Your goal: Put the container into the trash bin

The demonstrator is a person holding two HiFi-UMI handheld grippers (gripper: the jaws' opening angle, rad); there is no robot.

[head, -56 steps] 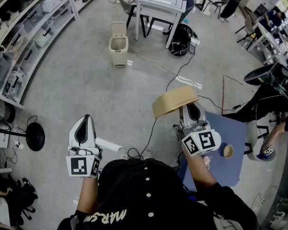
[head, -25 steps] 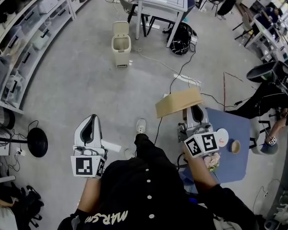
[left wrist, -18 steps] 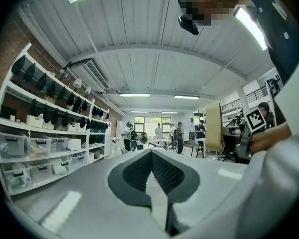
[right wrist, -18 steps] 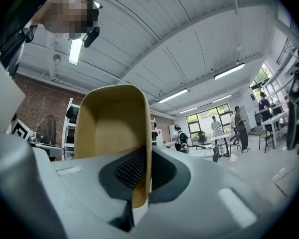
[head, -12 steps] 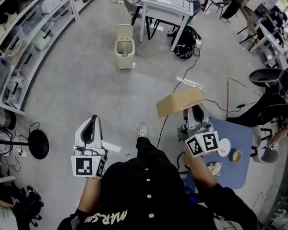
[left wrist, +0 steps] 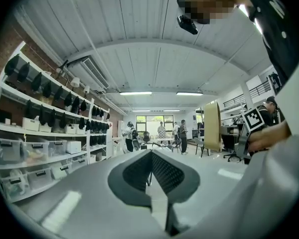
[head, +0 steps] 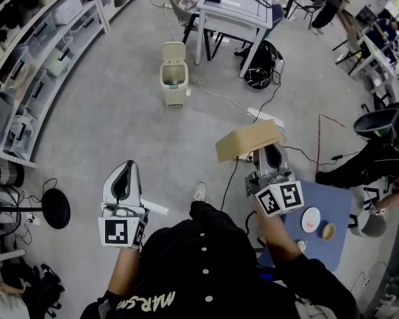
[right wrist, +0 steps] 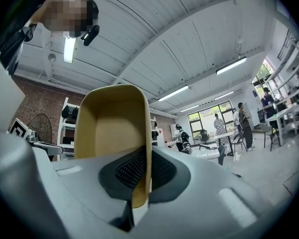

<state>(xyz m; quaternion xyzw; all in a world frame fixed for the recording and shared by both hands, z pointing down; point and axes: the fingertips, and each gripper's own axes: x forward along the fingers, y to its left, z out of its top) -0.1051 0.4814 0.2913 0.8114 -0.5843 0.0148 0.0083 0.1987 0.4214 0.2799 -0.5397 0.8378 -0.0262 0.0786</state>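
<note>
Right gripper [right wrist: 142, 176]: jaws closed tight on one side wall of the tan paper container [right wrist: 109, 128]. The wall runs straight between the two dark pads. The rest of the container rises above the jaws and to their left, with its open side facing left.

From the head view, the container [head: 247, 140] sticks out past the tips of the right gripper [head: 271, 158] and off to their left. Only its tan outside shows, so its inside is hidden from there.

Left gripper [left wrist: 150, 168]: jaws shut together with nothing between them. In its view the container [left wrist: 212, 126] shows edge-on, off to the right of the jaws.

Trash bin [head: 173, 77]: stands upright on the floor with its lid [head: 173, 50] tipped up. It is well ahead of both sets of jaws, left of the right gripper's line and right of the left gripper's [head: 122, 178].

Hard to make out:
- The bin's contents are too small to tell.
- The lower end of the pinched wall drops out of sight behind the right gripper's body.
- Neither gripper view takes in the bin.
</note>
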